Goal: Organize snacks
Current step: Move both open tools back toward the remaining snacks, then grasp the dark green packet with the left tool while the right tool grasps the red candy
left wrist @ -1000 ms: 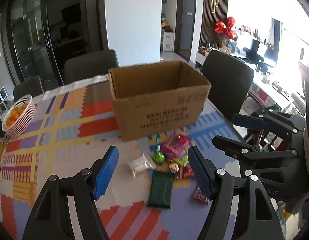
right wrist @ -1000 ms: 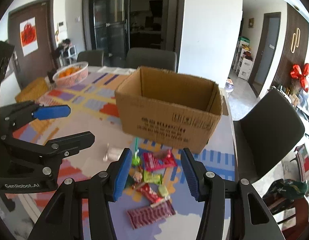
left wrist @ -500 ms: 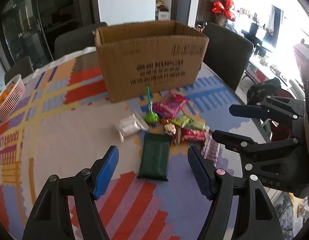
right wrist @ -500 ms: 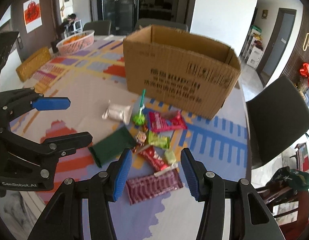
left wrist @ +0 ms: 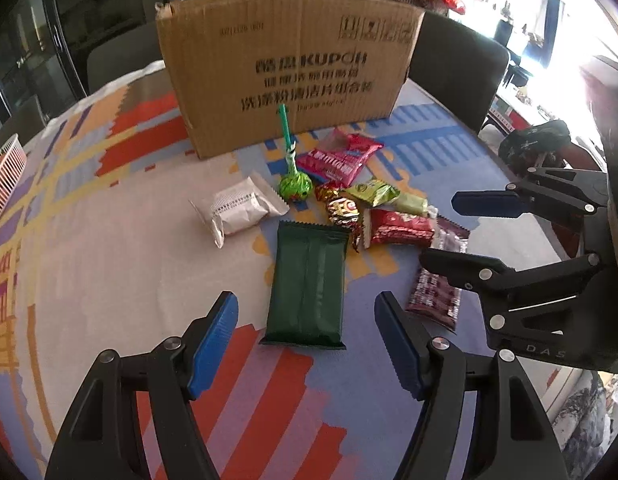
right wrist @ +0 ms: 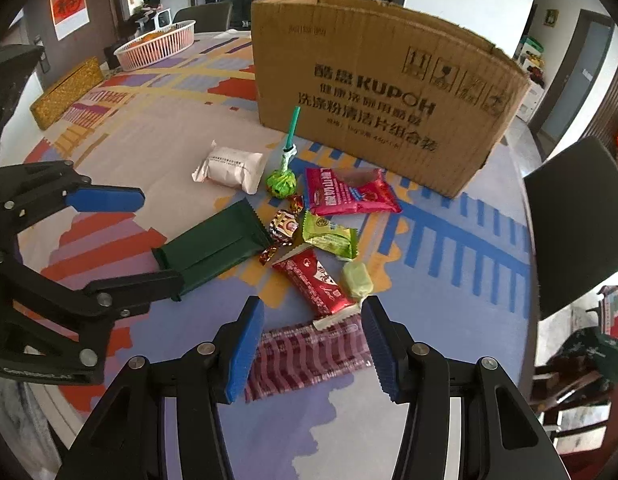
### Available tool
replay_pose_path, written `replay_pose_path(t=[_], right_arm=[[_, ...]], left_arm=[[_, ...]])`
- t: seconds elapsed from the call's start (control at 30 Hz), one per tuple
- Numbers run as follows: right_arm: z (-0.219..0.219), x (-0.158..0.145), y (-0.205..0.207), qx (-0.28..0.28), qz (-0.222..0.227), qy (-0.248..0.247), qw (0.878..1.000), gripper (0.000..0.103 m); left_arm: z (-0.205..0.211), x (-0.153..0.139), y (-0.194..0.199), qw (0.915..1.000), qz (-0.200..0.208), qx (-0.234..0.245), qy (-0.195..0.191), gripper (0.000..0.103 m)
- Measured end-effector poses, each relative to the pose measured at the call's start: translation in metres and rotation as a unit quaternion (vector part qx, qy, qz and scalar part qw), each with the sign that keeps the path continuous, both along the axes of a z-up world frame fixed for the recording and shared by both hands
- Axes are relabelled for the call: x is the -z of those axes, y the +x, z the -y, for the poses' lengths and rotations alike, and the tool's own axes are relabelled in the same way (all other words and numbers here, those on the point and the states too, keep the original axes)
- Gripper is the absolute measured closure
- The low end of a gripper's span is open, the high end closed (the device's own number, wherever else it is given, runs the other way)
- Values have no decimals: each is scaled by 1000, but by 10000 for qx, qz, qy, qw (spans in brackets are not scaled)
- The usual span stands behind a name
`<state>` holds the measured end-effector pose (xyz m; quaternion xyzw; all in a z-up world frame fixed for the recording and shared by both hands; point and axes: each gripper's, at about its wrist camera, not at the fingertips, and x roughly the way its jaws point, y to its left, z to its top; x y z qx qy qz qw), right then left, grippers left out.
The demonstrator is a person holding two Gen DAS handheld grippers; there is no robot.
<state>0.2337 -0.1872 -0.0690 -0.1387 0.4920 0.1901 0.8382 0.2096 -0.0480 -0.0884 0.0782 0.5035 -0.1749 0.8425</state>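
Observation:
Several snacks lie in front of an open cardboard box (left wrist: 285,76) (right wrist: 381,92). A dark green packet (left wrist: 307,286) (right wrist: 213,250) lies nearest my left gripper (left wrist: 307,346), which hangs open just above its near end. My right gripper (right wrist: 313,350) (left wrist: 457,228) is open over a maroon striped packet (right wrist: 305,354) (left wrist: 437,292). Around them lie a red packet (right wrist: 313,280) (left wrist: 397,232), a white packet (left wrist: 239,210) (right wrist: 231,168), a green lollipop (left wrist: 295,184) (right wrist: 282,180), a pink packet (left wrist: 339,156) (right wrist: 349,194) and small green sweets (right wrist: 329,236).
The table wears a patterned cloth of many colours (left wrist: 109,248). A white basket (right wrist: 157,46) and a gold box (right wrist: 67,92) stand at the far left. Dark chairs (left wrist: 457,68) (right wrist: 573,224) ring the table, whose edge runs close on the right.
Both grippers have come down and tilted toward the snacks, which now look larger and nearer. The box top has passed out of sight. Jaw gaps look unchanged.

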Motion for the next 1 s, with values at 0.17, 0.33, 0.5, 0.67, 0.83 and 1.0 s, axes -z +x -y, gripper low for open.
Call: replay_pose_path(t=[0.17,0.33,0.5,0.67,0.83,1.0], right_arm=[[3,13,10,73,-144,38,9999,51],[2,21,16,21,-208,8,9998,51],[-1,25,23,-40,-221,-56,9997,52],[-3,26,26,-68,-206,-73,9997,52],[-7,28,30,-99,-189,-112,9997,59],[-8,29,36,-59,-229,-63,9997,63]], left_arm=[[1,14,9,9999,-165,-14,30,34],[3,25,16,9995,-302,-38,28,36],[4,30,22,9994,-354,-58,27,40],[4,34,26,9991,-411,-105,-13,43],[7,35,30,9992,-358,-183,8,47],[9,34,32,9990,-322,-313,-49,57]])
